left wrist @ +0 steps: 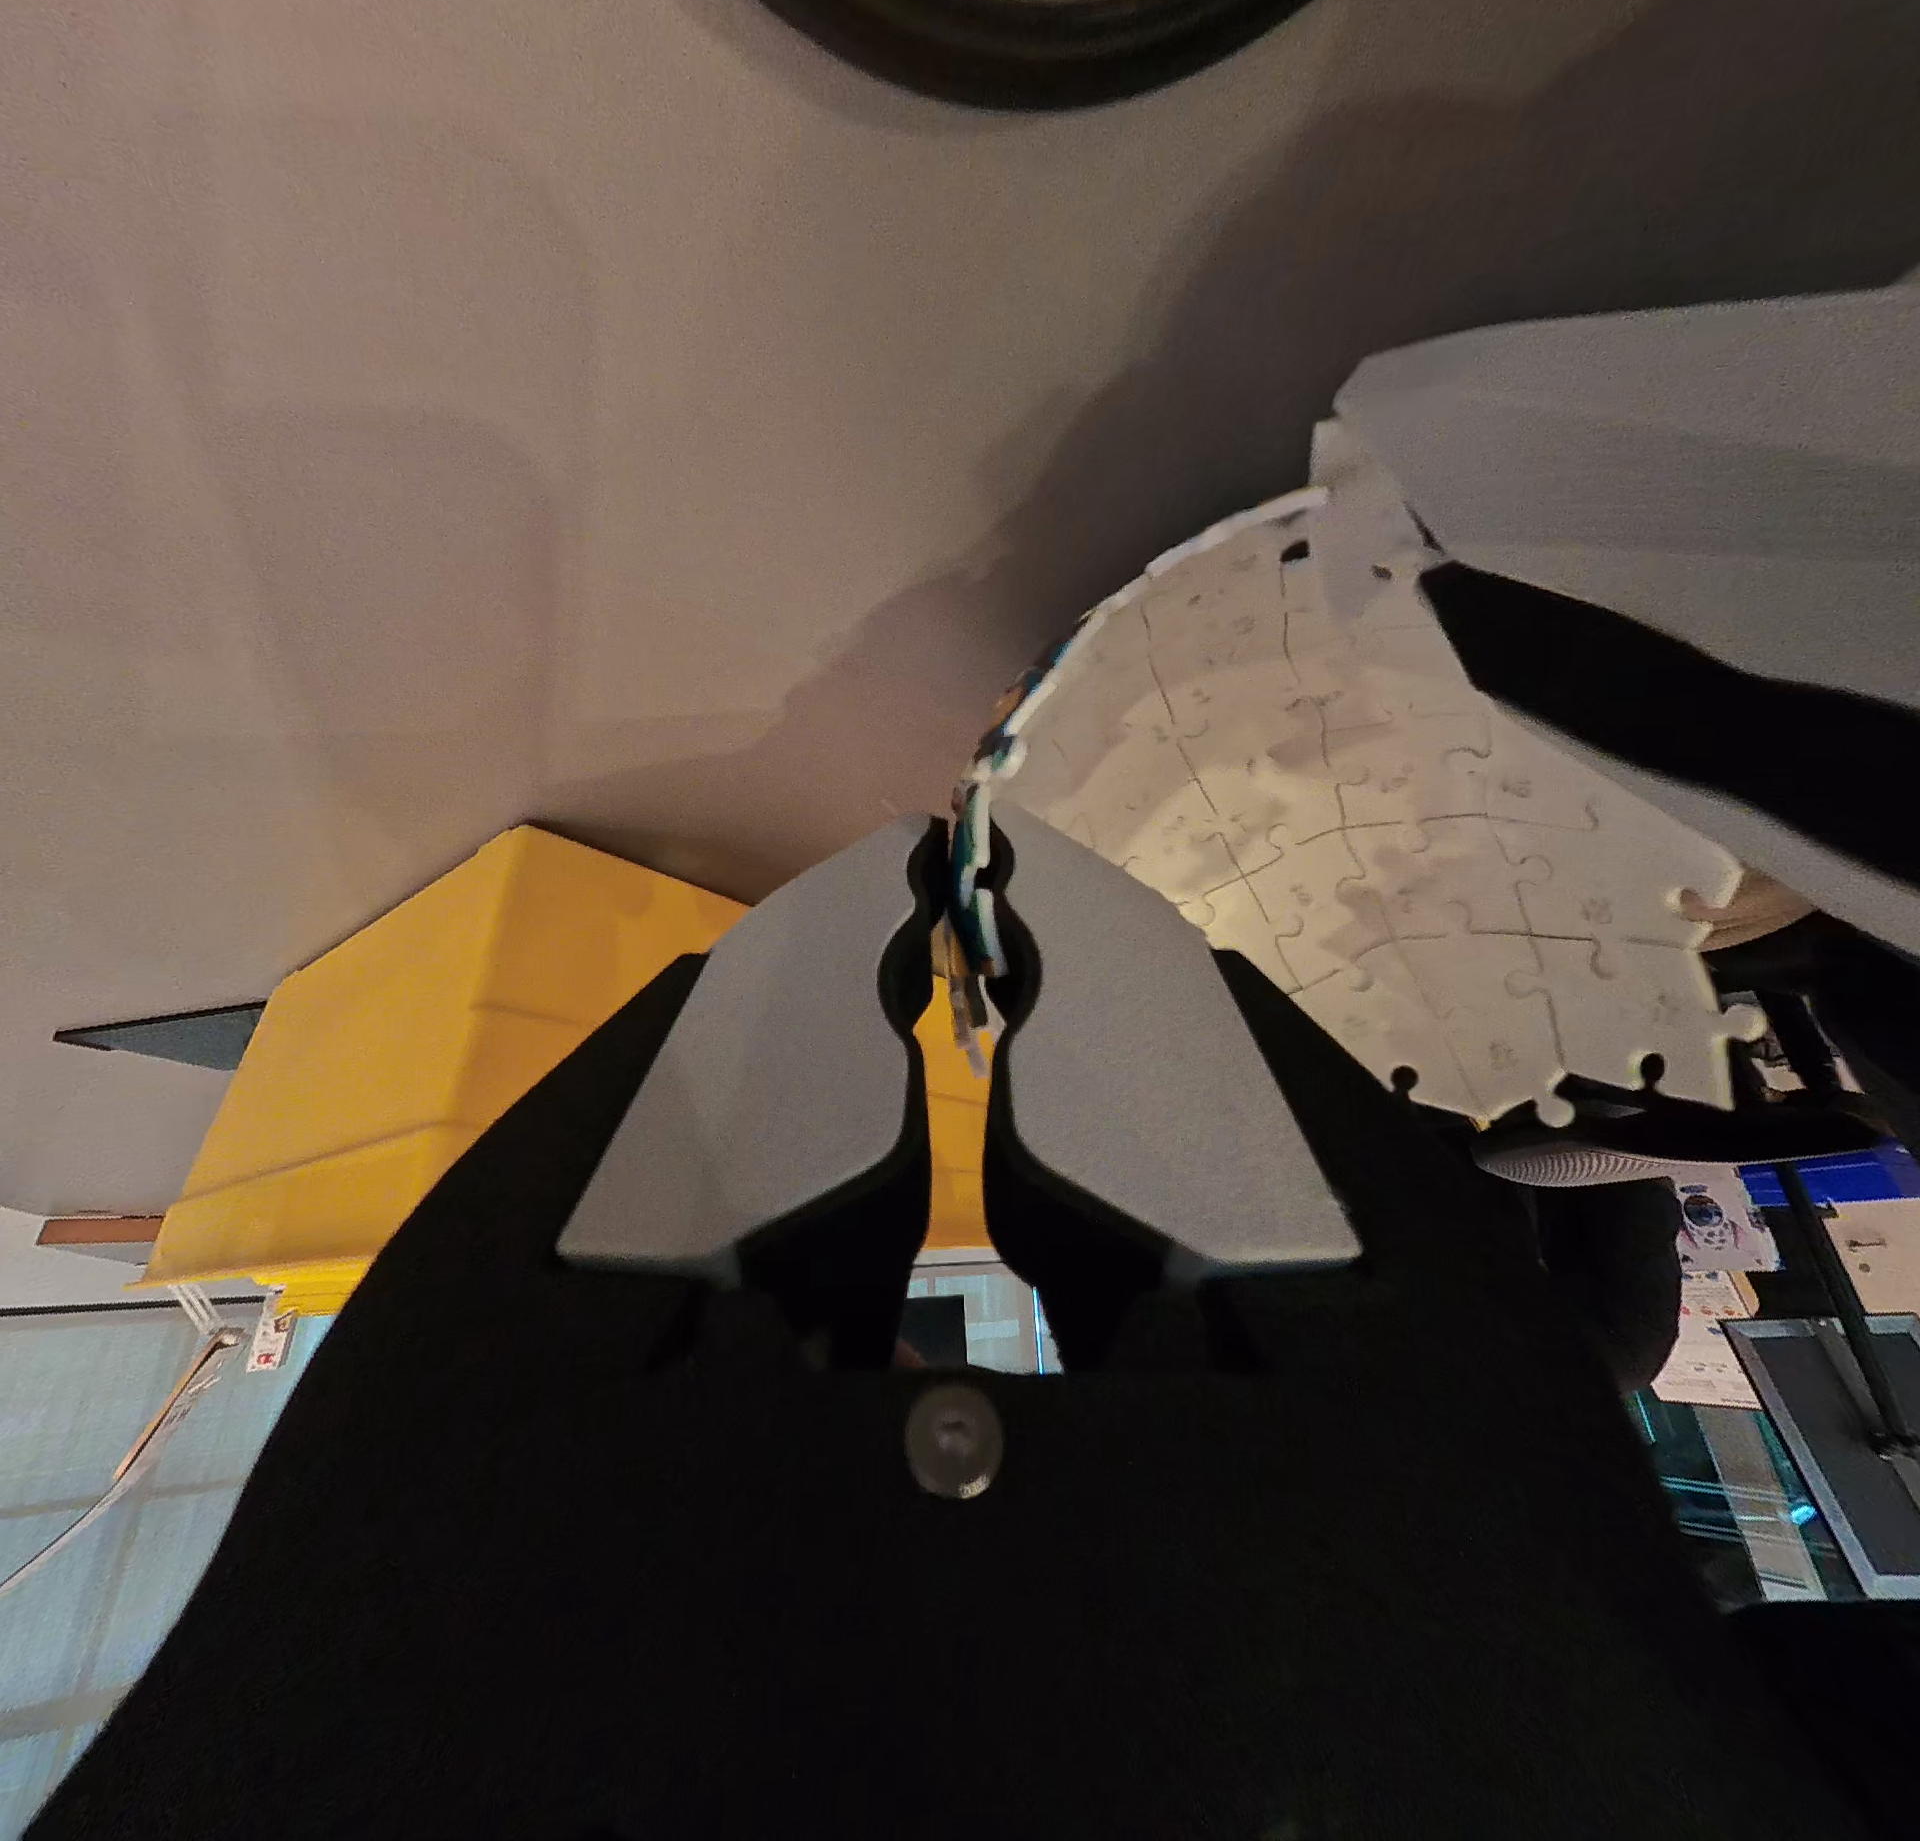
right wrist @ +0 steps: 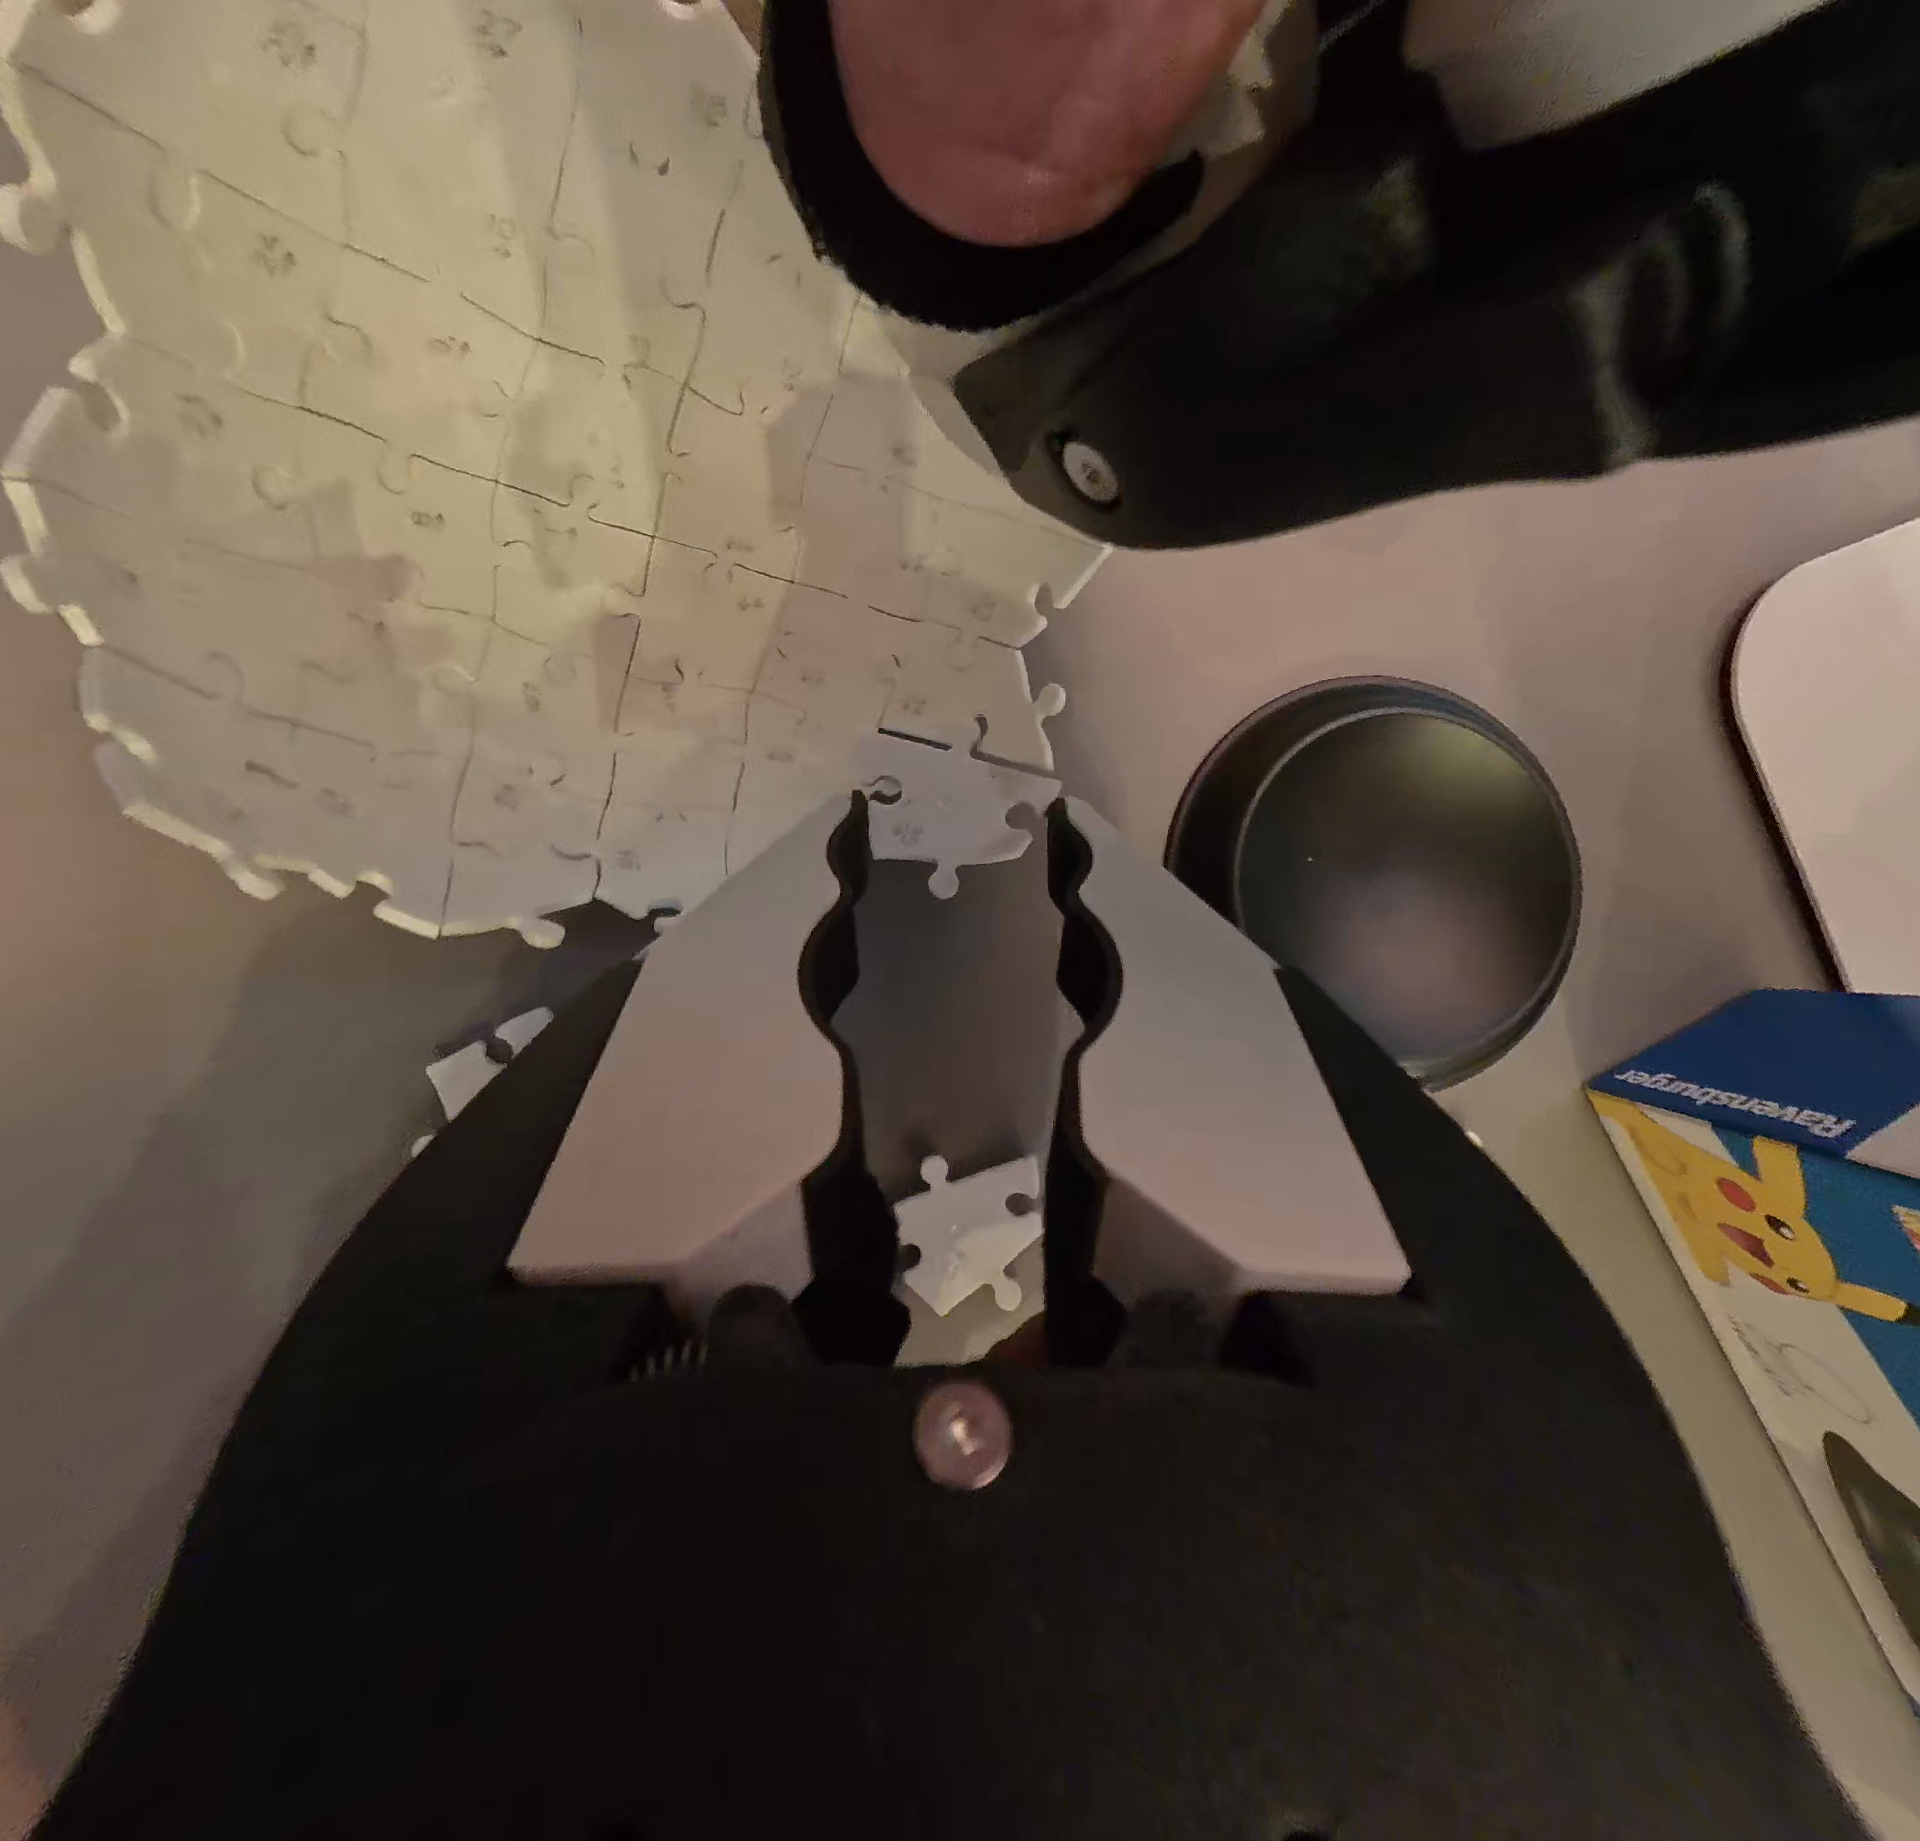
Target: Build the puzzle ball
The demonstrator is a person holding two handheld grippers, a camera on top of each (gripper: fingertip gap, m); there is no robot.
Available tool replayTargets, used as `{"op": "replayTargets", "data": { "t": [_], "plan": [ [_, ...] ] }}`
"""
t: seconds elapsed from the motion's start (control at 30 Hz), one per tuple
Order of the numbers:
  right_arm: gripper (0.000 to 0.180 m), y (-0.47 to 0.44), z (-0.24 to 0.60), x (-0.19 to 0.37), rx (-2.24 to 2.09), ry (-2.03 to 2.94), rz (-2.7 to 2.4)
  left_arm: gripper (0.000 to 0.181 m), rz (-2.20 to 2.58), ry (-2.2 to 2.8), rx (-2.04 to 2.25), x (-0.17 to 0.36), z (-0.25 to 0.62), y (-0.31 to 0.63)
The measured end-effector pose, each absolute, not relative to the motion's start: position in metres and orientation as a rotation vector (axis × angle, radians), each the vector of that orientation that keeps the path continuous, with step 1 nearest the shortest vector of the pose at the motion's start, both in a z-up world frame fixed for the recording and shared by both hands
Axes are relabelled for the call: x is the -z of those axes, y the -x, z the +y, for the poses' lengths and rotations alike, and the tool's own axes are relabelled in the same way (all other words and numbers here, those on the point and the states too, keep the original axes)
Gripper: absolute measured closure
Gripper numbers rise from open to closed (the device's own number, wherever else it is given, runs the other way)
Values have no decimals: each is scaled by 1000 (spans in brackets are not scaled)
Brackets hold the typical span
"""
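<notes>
The left gripper (left wrist: 964, 892) is clenched on the rim of the half-built puzzle ball (left wrist: 1382, 846), its two fingers pinching the coloured edge of the shell between them. The ball is held up above the tabletop (right wrist: 1299, 607), tilted so that its white inner face, with its grid of joined pieces, shows in both views.

In the right wrist view the right gripper (right wrist: 951, 817) grasps a single white piece (right wrist: 940, 823) between its fingertips. That piece sits right at the lower edge of the ball (right wrist: 468, 503), touching or just beside the outermost row; whether its tabs are seated I cannot tell. In the left wrist view this gripper comes in from the upper right, over the ball's far rim.

Below the right gripper a loose piece (right wrist: 961, 1241) lies white side up on the tabletop, seen between the fingers, and another (right wrist: 488, 1053) peeks out to the left of them. A dark round tin (right wrist: 1382, 887) stands to the right, with a blue and white box (right wrist: 1787, 1261) near it. A yellow box (left wrist: 436, 1043) shows behind the left gripper.
</notes>
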State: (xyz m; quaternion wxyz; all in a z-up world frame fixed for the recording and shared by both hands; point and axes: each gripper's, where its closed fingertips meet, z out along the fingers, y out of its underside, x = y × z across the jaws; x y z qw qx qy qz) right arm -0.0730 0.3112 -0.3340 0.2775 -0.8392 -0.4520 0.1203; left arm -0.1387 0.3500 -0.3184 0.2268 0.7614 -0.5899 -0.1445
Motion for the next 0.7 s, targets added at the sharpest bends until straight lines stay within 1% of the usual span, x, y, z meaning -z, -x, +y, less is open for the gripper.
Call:
{"op": "replayTargets", "data": {
  "t": [0.03,0.37,0.7],
  "plan": [
    [147,73,311,334,-314,2250,-1216,176,-1625,-2095,400,318,350,139],
    [150,73,312,336,-219,2226,-1221,176,-1619,-2096,396,318,350,141],
    [150,75,311,338,-260,2233,-1193,175,-1606,-2095,375,320,346,143]
  ]
}}
